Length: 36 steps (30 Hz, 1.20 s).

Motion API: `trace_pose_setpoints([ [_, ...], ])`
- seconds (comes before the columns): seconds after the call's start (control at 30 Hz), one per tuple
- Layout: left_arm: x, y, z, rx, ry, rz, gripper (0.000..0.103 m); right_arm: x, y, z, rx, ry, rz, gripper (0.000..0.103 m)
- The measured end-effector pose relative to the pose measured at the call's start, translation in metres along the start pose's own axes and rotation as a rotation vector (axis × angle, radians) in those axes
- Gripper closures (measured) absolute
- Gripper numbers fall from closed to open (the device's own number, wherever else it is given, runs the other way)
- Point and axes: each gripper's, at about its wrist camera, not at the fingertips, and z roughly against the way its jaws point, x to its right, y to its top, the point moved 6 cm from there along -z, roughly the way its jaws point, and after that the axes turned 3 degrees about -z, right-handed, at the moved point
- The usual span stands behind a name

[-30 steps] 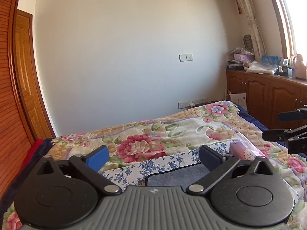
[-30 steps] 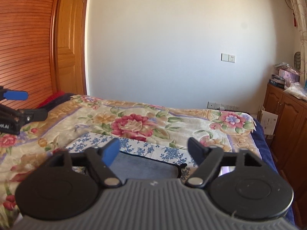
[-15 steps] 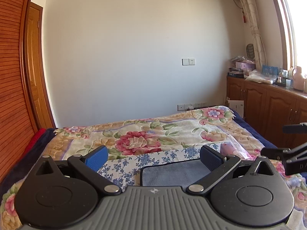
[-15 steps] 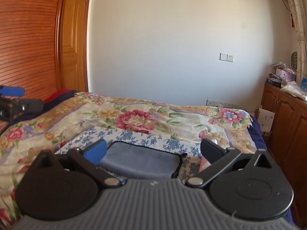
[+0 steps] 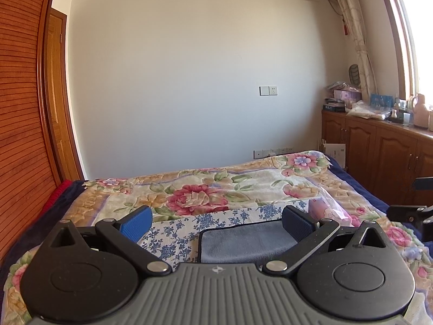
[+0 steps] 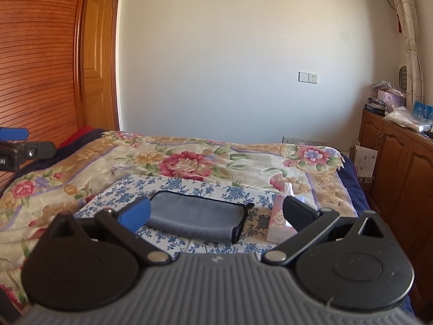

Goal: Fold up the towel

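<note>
Grey towel (image 6: 194, 222) lying on blue-flowered cloth (image 6: 189, 187), itself spread over floral bedspread (image 6: 189, 159). Already doubled over: rounded fold along near edge, dark piped hem running round far side and right end. Pink tissue pack (image 6: 280, 223) just beside towel's right end, not clearly touching.

Right gripper (image 6: 216, 214) spread wide, nothing between pads; jaws have just been opening, and no cloth caught in them. Left gripper (image 5: 217, 220) likewise spread, empty, held short of towel.

Handling, as judged: soft plush microfibre, light, limp, no stiffness to carry a shape. Likely to sag and drag if lifted by 1 point only. Not fragile, not slippery; pile should bite well on ribbed pads. Piped hem looks the firmest part.

Best hold, as judged: 2 corners along hem at 1 short end, 1 per gripper, pinching both layers together. Risk: snagging flowered cloth beneath, or nudging tissue pack.
</note>
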Motion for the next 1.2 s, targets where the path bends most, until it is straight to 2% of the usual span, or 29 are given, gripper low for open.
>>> trace_pose_setpoints([
  [0.57,0.014,-0.034,0.014,0.016,0.002,-0.003,0.000,-0.003,-0.025,0.006,0.007,-0.004,0.003,0.000],
  [1.2,-0.006,-0.087,0.016,-0.030,0.033,0.012,0.000,-0.003,-0.062,0.008,-0.016,-0.020,-0.011,0.000],
])
